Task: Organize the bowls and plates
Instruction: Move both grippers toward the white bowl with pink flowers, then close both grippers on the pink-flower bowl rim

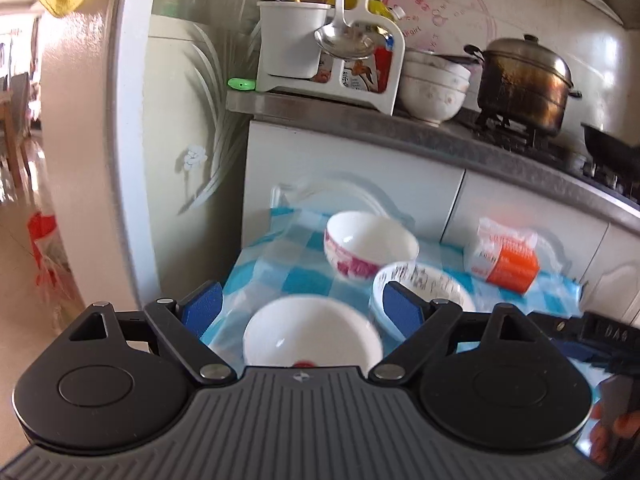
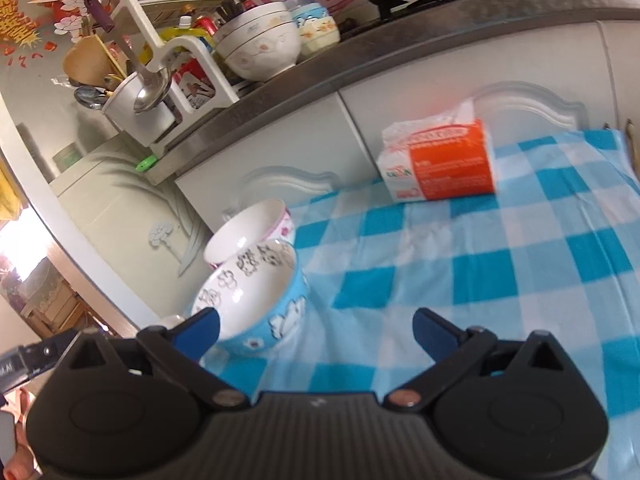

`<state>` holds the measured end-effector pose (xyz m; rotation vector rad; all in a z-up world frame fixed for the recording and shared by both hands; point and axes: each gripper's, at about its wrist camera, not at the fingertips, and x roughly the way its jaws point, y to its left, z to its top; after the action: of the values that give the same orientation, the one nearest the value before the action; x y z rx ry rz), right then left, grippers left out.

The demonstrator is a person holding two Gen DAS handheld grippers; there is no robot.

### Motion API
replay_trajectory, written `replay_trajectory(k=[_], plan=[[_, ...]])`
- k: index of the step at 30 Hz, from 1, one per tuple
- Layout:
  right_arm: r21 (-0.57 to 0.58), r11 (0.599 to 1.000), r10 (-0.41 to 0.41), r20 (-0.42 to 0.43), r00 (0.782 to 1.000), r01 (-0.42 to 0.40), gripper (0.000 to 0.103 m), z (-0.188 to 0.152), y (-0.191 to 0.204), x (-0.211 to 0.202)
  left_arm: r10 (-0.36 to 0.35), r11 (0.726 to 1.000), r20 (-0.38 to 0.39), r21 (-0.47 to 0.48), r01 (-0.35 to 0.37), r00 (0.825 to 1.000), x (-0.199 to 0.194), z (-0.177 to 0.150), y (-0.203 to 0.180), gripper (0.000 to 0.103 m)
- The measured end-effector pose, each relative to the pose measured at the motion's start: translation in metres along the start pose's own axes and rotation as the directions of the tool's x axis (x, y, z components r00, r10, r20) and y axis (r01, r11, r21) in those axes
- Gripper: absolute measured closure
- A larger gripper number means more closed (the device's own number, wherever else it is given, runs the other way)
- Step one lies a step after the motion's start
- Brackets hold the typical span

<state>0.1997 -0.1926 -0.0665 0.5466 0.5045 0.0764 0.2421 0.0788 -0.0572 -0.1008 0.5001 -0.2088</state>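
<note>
Three bowls sit on a blue checked tablecloth [image 2: 480, 264]. In the left wrist view a plain white bowl [image 1: 312, 336] lies between my open left gripper's [image 1: 300, 308] blue pads, untouched. Behind it stand a white bowl with pink flowers [image 1: 370, 246] and a blue-and-white patterned bowl [image 1: 424, 284]. In the right wrist view the blue patterned bowl [image 2: 256, 300] sits by the left finger of my open, empty right gripper [image 2: 316, 326], with the pink-flowered bowl [image 2: 250, 232] behind it.
An orange-and-white tissue pack [image 2: 440, 160] lies at the far side of the cloth. White cabinet doors [image 1: 352, 176] rise behind. The counter above holds stacked bowls [image 1: 434, 88], a utensil rack [image 1: 328, 48] and a steel pot [image 1: 524, 80]. A fridge [image 1: 180, 140] stands left.
</note>
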Motion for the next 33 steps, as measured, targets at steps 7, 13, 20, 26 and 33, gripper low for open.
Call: replay_trajectory(k=[7,13,20,26,33], plan=[[-0.060,0.998,0.006,-0.019,1.000,-0.007,0.001,0.040,0.014,0.055,-0.004,1.000,-0.031,0.019,0.005,1.000,0.063,0.047,-0.010,0.000],[-0.069,0.997,0.028,-0.101,0.994,-0.035,0.006,0.067,0.015,0.112,-0.017,1.000,-0.130,0.014,0.019,0.991,0.130,0.065,-0.022,0.000],[0.012,0.996,0.092,-0.193,0.977,-0.091,0.013,0.085,0.004,0.161,0.005,0.999,-0.230,0.038,0.003,0.973,0.201,0.067,-0.035,0.004],[0.044,0.992,0.126,-0.264,0.956,-0.119,0.029,0.092,-0.002,0.192,0.013,0.997,-0.322,0.073,0.011,0.947,0.238,0.061,-0.043,0.032],[0.065,0.989,0.147,-0.298,0.943,-0.134,0.055,0.093,-0.002,0.209,-0.004,0.997,-0.357,0.075,0.033,0.934,0.257,0.053,-0.044,0.049]])
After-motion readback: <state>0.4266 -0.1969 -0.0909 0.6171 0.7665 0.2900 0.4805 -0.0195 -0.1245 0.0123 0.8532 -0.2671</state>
